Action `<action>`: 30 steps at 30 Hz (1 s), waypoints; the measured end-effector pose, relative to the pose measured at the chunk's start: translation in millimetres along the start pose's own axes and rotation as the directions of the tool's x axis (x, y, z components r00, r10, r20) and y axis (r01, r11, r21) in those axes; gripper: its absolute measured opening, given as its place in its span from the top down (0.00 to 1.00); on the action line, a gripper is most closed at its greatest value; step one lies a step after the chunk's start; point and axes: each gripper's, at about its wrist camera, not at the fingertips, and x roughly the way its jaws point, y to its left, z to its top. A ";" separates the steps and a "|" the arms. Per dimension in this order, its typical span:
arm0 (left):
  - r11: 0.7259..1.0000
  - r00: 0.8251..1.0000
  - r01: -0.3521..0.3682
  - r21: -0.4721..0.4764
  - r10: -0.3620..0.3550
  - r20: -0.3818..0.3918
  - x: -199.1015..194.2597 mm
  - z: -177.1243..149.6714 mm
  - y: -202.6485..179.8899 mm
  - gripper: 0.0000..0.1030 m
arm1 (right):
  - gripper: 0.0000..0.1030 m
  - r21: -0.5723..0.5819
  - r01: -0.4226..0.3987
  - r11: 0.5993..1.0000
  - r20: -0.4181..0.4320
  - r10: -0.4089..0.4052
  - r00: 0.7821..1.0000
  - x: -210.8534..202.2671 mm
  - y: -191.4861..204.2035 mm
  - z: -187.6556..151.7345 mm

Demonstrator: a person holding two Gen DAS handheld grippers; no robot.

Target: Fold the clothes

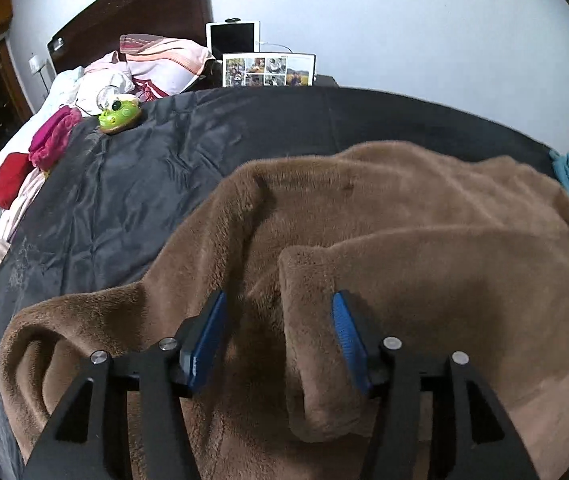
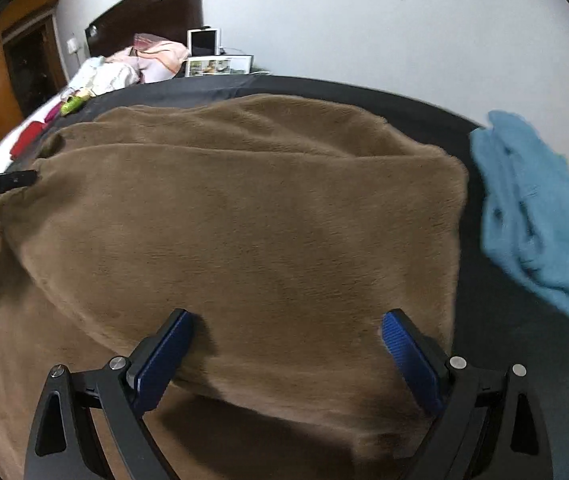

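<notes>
both claws gape empty: left claw (image 1: pixel 280 334) straddles the plush brown fleece garment's (image 1: pixel 404 216) folded sleeve, right claw (image 2: pixel 288 344) over its body.

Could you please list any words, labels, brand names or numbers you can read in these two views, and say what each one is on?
None can be read.
Black bar at the left edge of the right wrist view: a line of light print, too blurred to read.
Photo board behind the bed: small pictures only, no legible text.
Brown fleece, blue garment: no labels visible.
</notes>
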 end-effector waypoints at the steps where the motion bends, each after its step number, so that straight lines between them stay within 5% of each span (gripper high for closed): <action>1: 1.000 1.000 -0.004 0.007 0.004 0.000 1.9 -1.8 -2.0 0.42 | 0.06 -0.008 0.017 1.000 0.002 -0.017 1.000 -1.1 1.3 -2.0; 9: 0.998 0.998 0.056 -0.026 -0.056 0.006 -17.0 -8.3 0.7 0.41 | 0.04 0.039 0.031 0.999 0.018 -0.032 0.999 -25.3 8.6 -11.3; 15: 0.991 0.991 0.127 -0.032 -0.126 0.044 -58.5 -44.6 3.3 0.34 | 0.01 0.090 -0.218 0.972 0.107 0.209 0.972 -69.7 44.7 -28.9; 19: 0.984 0.985 0.163 -0.072 -0.159 0.061 -89.6 -76.7 27.1 0.34 | 0.01 0.055 -0.238 0.970 0.065 0.234 0.970 -60.4 71.7 -51.7; 25: 0.978 0.992 0.070 -0.194 -0.049 0.113 -148.1 -126.7 105.3 0.34 | 0.01 0.073 -0.246 0.966 0.056 0.243 0.968 -48.5 69.6 -64.3; 30: 0.932 0.992 -0.020 -0.363 0.064 0.111 -174.6 -164.7 167.8 0.25 | 0.01 0.075 -0.228 0.971 0.053 0.224 0.973 -49.3 69.8 -66.3</action>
